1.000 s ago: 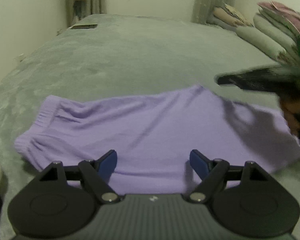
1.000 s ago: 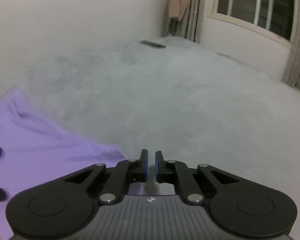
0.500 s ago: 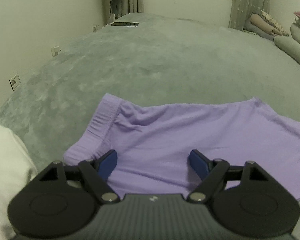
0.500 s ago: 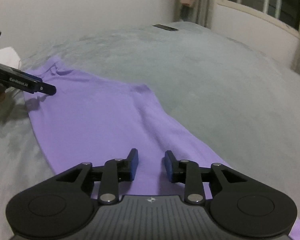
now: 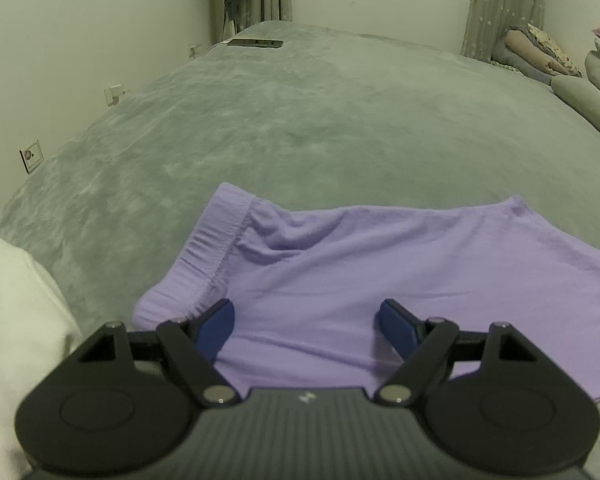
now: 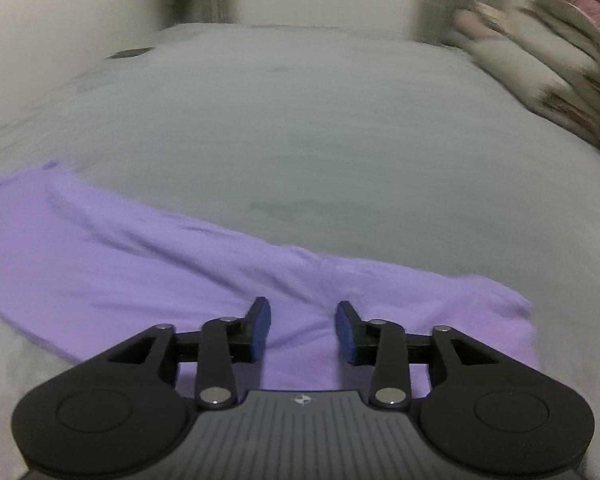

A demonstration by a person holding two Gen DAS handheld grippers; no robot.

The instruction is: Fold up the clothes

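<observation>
since a second ago: right gripper (image 6: 302, 330) has swung from the bare blanket to above the purple garment, its jaws just opening from nearly together, with nothing between them; the left view has shifted so the waistband end sits closer to centre.
left gripper (image 5: 305, 330): jaws wide apart, nothing between them, hovering over the near edge of the purple garment (image 5: 380, 280).
right gripper now: jaws partly apart, empty, over the near edge of the garment at its leg-hem end (image 6: 480, 304).
garment: looks like shorts or short trousers, lying flat on the grey blanket (image 5: 300, 120), fairly smooth, some creases by the waistband (image 5: 216, 248).
long axis: runs side to side across both views, waistband at the left, hem at the right.
key relation: each gripper faces the garment's near long edge from the person's side; the left is nearer the waistband, the right nearer the hem.
judgement: next fold probably brings one end over the other, so each end suits the hand already beside it.
other things: white cloth (image 5: 16, 320) at the left; pillows (image 6: 560, 40) far right.
</observation>
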